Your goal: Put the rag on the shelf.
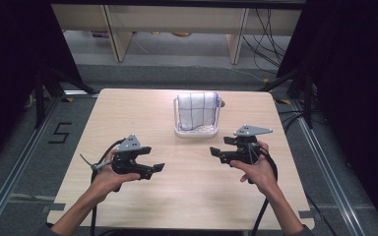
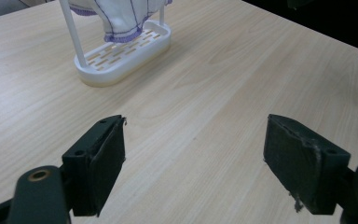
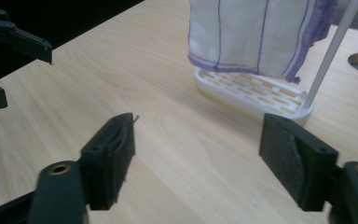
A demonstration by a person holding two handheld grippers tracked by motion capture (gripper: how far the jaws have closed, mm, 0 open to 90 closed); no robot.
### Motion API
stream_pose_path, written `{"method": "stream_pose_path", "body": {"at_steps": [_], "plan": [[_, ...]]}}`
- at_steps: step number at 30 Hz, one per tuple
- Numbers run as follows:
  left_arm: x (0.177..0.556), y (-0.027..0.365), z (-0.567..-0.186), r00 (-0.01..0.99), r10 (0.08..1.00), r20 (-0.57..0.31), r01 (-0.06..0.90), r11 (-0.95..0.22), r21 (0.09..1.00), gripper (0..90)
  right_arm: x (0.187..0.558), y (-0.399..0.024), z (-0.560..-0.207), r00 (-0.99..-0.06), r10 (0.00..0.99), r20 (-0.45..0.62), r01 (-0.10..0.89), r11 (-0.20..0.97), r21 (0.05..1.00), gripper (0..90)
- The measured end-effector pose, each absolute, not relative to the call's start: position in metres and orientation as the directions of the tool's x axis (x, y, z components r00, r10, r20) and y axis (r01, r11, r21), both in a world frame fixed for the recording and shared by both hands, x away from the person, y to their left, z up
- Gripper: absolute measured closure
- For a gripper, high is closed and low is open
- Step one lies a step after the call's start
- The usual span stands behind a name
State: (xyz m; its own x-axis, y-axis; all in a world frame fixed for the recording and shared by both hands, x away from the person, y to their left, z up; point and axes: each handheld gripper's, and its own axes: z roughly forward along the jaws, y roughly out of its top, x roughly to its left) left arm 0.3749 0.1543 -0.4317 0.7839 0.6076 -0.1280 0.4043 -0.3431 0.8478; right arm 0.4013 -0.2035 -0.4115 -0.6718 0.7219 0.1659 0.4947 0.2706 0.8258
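Both grippers empty, jaws wide apart, nothing between them: left gripper [image 1: 153, 160] and right gripper [image 1: 220, 146] hover low over the table [image 1: 128, 113], tips turned toward each other. Cloth [image 1: 196, 110] hangs draped on a white rack [image 1: 195, 131] at the far middle of the table, well apart from both, ahead and between them. Right gripper looks a bit nearer. Rack's long axis runs left-right across the table; cloth hangs straight down, broad face toward the person. Likely next: reach forward to the cloth.
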Motion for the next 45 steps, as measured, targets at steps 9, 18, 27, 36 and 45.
{"method": "stream_pose_path", "body": {"at_steps": [9, 18, 27, 36, 45], "plan": [[0.358, 0.158, -0.450, 0.796, 0.595, -0.116, 0.397, -0.366, 0.842, 18.7, 0.391, -0.193, -0.431, -0.679, 0.702, 0.213, 0.518, 0.253, 0.817, 18.2], [0.343, 0.165, -0.478, 0.798, 0.590, -0.124, 0.417, -0.391, 0.820, 18.3, 0.380, -0.182, -0.444, -0.711, 0.677, 0.190, 0.509, 0.309, 0.803, 18.5], [0.331, 0.168, -0.487, 0.792, 0.597, -0.123, 0.430, -0.403, 0.808, 18.3, 0.365, -0.183, -0.462, -0.724, 0.660, 0.202, 0.526, 0.338, 0.780, 18.6], [0.321, 0.166, -0.490, 0.801, 0.593, -0.083, 0.404, -0.432, 0.806, 18.3, 0.350, -0.188, -0.471, -0.722, 0.663, 0.199, 0.540, 0.360, 0.760, 18.6], [0.309, 0.165, -0.495, 0.797, 0.595, -0.101, 0.413, -0.416, 0.810, 18.2, 0.335, -0.193, -0.476, -0.727, 0.647, 0.232, 0.561, 0.363, 0.744, 17.3]]}}
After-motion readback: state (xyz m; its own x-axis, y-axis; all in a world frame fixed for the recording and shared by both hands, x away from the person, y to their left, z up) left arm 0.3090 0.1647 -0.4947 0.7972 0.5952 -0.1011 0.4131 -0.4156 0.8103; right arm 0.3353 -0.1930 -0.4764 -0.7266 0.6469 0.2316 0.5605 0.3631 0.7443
